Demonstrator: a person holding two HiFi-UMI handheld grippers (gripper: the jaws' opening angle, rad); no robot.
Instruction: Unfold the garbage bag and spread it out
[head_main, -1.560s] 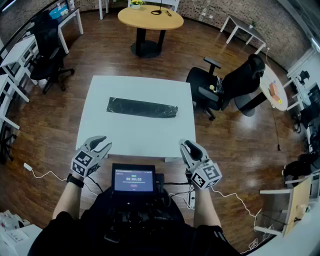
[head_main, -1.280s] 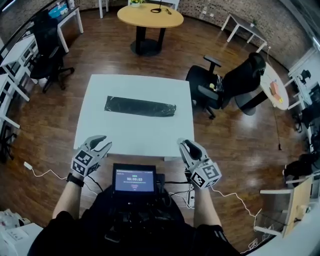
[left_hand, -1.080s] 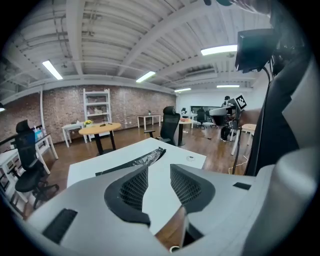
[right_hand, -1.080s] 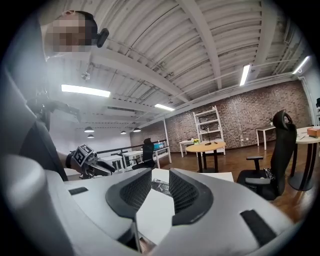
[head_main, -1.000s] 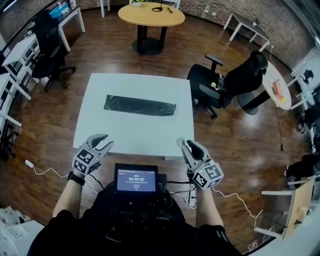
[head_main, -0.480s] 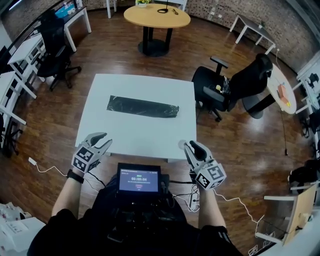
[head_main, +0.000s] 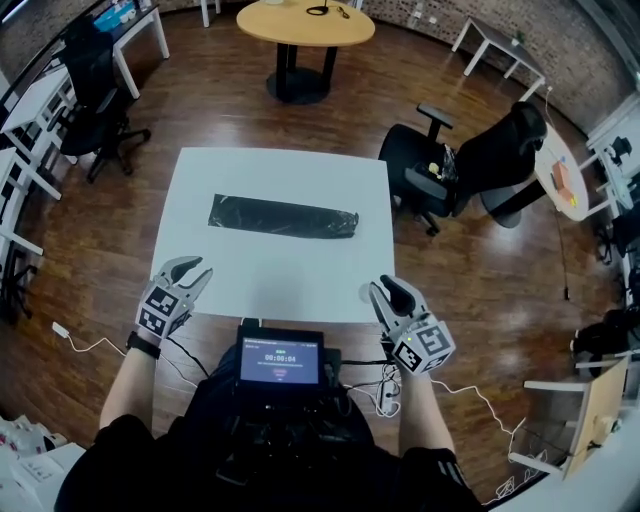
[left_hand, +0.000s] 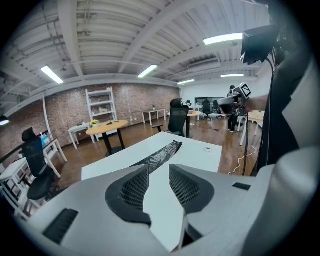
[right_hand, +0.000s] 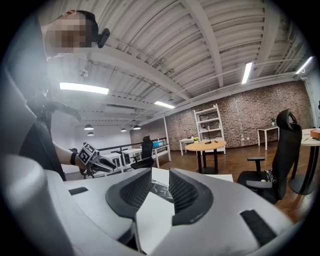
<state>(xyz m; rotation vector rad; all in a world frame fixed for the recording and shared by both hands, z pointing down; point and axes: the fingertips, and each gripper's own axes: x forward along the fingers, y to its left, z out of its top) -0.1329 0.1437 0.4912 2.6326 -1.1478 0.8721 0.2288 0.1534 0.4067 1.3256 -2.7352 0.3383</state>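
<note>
Unfolding has not begun: the garbage bag (head_main: 283, 216) lies folded on the counter (head_main: 290, 275), well apart from the left tool (head_main: 188, 266), whose empty, parted jaws have just been closing a little, and from the narrowly parted, empty right tool (head_main: 388, 287).

Ahead of the left gripper (head_main: 191, 266) and right gripper (head_main: 386, 287) fingers it's open white table (head_main: 275, 275) right up to the garbage bag (head_main: 283, 216). The screen (head_main: 279, 362) sits behind the fingers, and office chairs (head_main: 455, 170) crowd the floor beyond the right fingers.

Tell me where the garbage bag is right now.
In the head view, the folded black garbage bag lies flat on the white table, slightly beyond its centre, running left to right. The black office chair stands off the table's right side.
</note>
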